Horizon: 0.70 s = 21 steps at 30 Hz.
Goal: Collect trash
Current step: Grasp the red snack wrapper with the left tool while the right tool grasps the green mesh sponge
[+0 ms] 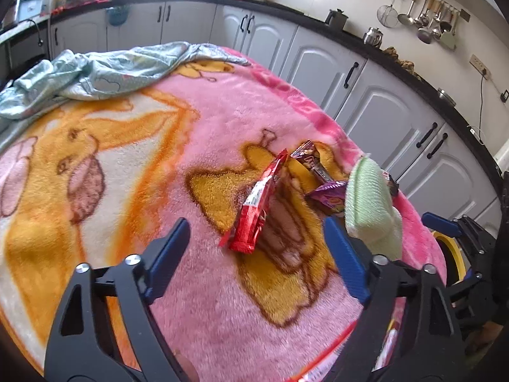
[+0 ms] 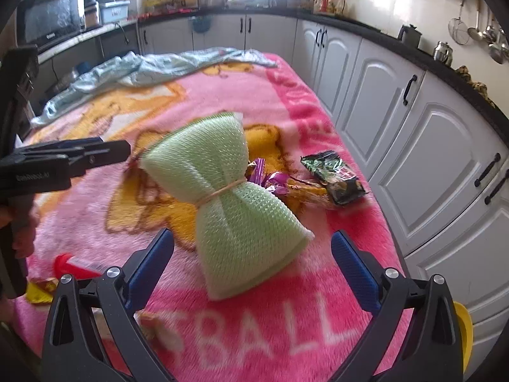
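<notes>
On the pink blanket (image 1: 222,121), red wrapper (image 1: 256,203) sits ahead of the left tongs (image 1: 254,254), spread wide and empty; purple wrapper (image 2: 273,180) and dark green packet (image 2: 334,178) lie behind the green mesh sponge (image 2: 229,203). Right tongs (image 2: 253,270) also wide, holding nothing. Wrappers look light, crinkly and slippery, so I'd pinch a flat end; the sponge hides part of the pile.
</notes>
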Motion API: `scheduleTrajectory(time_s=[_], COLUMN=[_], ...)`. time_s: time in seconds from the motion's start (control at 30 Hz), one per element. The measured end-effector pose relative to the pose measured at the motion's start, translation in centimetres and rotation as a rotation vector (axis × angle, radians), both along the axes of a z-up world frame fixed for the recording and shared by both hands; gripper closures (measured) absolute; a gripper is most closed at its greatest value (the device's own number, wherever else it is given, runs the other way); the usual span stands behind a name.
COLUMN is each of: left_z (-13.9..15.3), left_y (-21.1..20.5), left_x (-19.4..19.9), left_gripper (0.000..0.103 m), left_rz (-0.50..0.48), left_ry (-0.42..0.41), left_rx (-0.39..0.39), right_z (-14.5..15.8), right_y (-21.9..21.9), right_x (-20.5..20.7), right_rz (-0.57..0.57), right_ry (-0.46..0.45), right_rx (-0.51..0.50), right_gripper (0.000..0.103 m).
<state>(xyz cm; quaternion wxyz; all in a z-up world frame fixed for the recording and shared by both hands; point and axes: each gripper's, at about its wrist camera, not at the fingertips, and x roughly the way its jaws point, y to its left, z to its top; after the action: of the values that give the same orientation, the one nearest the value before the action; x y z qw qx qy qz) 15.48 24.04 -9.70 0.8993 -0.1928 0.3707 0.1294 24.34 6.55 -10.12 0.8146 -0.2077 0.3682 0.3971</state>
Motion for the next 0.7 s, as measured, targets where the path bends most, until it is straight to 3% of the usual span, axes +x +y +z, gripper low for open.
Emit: scheduleTrajectory(time_s=[0.23,0.3,0.47,0.53,0.6,0.7], left_z=[-1.3,-1.7,-3.0,-3.3,-3.3,-3.4], left_y=[1.0,1.1,1.2,1.2,1.2,1.7], left_x=[2.6,3.2,4.3,4.1,3.9,3.2], left_gripper=[0.043,0.047,0.052,0.058,0.075,0.084], left_rz=[-0.027,-0.034,-0.051,-0.043,-0.033,-0.019], left_ry=[0.055,0.067,0.096,0.091,0.092,0.083], left_rx=[-0.008,-0.003,-0.011,-0.007,0.002,-0.019], right_z=[-1.8,-2.4,-2.9,-2.7,-2.3,-2.0], right_y=[1.1,0.7,-0.9,-1.4,-2.1,-3.1], right_x=[1.9,2.2,1.7,1.3,0.9,0.6], right_rz=[0.002,-0.005,-0.011,-0.010,-0.013,-0.032], right_ry=[0.090,0.149,0.218,0.228,0.242,0.265], right_rx=[-0.014,-0.010,0.036,0.048,0.069,0.099], right_gripper=[0.008,0.027,0.039,0.045,0.051,0.053])
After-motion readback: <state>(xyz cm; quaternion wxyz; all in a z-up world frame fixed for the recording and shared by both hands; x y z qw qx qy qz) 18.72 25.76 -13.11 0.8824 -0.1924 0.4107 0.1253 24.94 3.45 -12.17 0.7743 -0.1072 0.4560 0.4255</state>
